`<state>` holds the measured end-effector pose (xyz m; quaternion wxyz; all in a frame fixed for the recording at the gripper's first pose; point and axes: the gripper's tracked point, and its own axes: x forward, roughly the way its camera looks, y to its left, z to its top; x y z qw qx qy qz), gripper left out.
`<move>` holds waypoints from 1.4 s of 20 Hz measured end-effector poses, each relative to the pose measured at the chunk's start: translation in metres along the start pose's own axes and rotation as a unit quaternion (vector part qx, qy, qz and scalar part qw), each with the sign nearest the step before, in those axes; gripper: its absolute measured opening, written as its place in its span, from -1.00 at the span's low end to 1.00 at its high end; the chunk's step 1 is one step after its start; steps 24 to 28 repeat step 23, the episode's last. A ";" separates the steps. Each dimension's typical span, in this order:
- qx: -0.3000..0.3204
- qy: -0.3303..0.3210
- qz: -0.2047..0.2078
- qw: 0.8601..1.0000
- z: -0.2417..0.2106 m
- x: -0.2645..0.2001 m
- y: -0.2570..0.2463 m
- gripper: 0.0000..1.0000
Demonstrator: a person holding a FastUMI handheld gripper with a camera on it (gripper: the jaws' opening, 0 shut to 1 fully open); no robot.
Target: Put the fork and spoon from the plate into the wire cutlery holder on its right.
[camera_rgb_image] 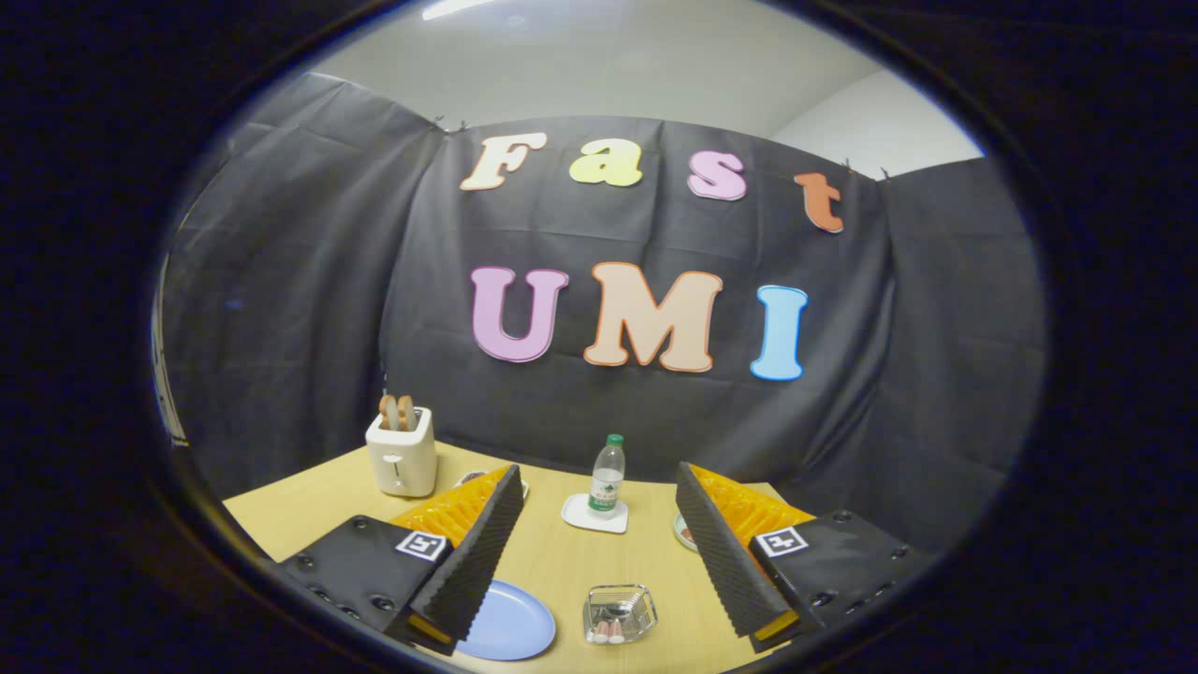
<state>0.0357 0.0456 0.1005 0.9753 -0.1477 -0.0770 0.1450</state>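
Observation:
My gripper (599, 548) hangs well above the wooden table (552, 552), open, with nothing between its fingers. Below and between the fingers a pale blue plate (510, 622) lies beside the left finger, partly covered by it. I can make out no cutlery on the part of the plate that shows. To the plate's right stands the wire cutlery holder (619, 612), with what look like pale handle ends inside it.
A white toaster (401, 456) with two bread slices stands at the table's back left. A small water bottle (607, 476) rests on a white coaster (594, 514) beyond the fingers. Small dishes peek out behind each finger.

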 end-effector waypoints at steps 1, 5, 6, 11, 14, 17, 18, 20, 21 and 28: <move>0.001 -0.003 0.013 1.000 -0.001 0.001 0.009 1.00; 0.041 -0.020 0.052 0.998 0.002 0.004 0.029 1.00; 0.042 -0.020 0.053 0.998 0.001 0.005 0.028 1.00; 0.032 -0.032 0.055 0.997 0.003 0.012 0.018 1.00; 0.040 -0.034 0.056 0.997 0.003 0.012 0.013 1.00; 0.049 -0.035 0.051 0.997 0.001 0.013 0.005 1.00; 0.051 -0.033 0.047 0.997 -0.001 0.012 0.002 1.00; 0.058 -0.029 0.036 0.997 -0.007 0.012 -0.008 1.00; 0.061 -0.026 0.032 0.997 -0.008 0.011 -0.011 1.00; 0.068 -0.024 0.021 0.997 -0.010 0.009 -0.020 1.00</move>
